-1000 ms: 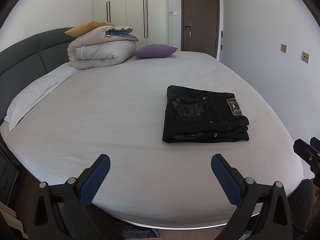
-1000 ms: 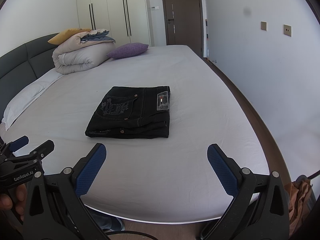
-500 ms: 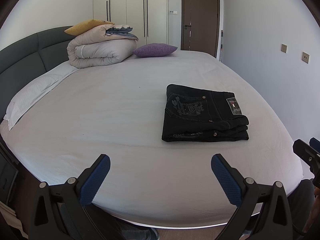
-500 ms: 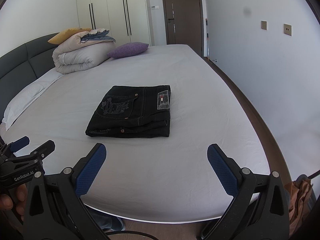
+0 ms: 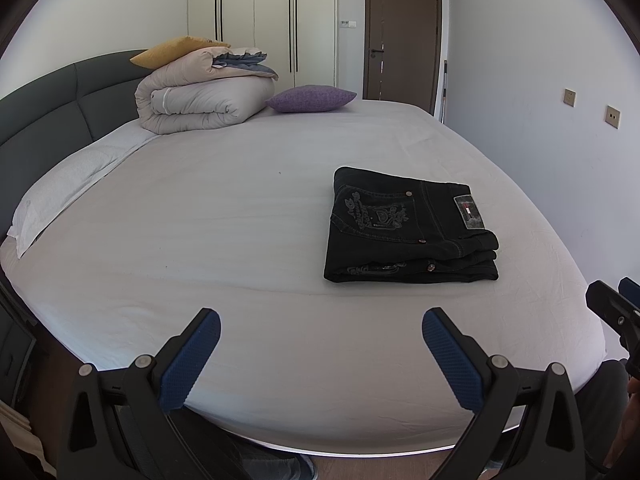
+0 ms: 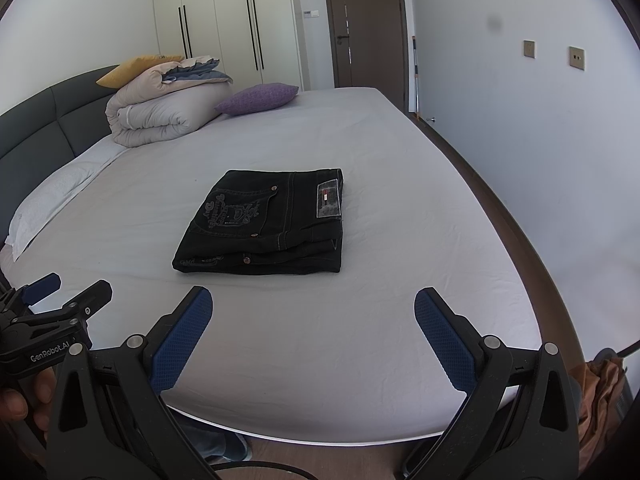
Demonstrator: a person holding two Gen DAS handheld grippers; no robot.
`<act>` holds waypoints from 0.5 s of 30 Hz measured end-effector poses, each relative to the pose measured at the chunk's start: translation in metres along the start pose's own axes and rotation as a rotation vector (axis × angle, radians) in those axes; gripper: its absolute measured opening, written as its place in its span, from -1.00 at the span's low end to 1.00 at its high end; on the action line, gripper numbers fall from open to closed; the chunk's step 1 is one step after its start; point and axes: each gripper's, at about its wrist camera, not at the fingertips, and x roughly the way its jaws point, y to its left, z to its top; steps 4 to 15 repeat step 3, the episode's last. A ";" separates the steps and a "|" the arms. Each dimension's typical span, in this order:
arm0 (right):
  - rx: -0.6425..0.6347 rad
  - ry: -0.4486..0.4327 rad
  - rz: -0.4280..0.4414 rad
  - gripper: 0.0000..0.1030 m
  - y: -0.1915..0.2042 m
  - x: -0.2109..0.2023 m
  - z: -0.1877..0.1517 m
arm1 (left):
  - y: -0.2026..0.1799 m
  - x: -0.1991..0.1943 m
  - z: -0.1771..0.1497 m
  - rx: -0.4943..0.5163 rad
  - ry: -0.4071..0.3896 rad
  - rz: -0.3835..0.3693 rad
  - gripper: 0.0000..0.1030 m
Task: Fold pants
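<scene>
Ahead of both grippers, the folded pants (image 6: 264,224) lie on the bed (image 6: 360,320): straight before the right gripper (image 6: 313,336), rightward of the left gripper (image 5: 321,354); both fingers wide, empty.

Even, soft daylight; no glare. Fisheye bowed the bed (image 5: 240,240) edges, dark vignette at corners. Sharp focus throughout. Faint smudge on right view's wall (image 6: 495,23).
</scene>
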 end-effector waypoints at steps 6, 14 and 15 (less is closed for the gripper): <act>-0.003 0.003 0.004 1.00 0.000 0.000 -0.005 | -0.001 0.001 0.000 0.006 -0.005 0.002 1.00; -0.003 0.003 0.004 1.00 0.000 0.000 -0.005 | -0.001 0.001 0.000 0.006 -0.005 0.002 1.00; -0.003 0.003 0.004 1.00 0.000 0.000 -0.005 | -0.001 0.001 0.000 0.006 -0.005 0.002 1.00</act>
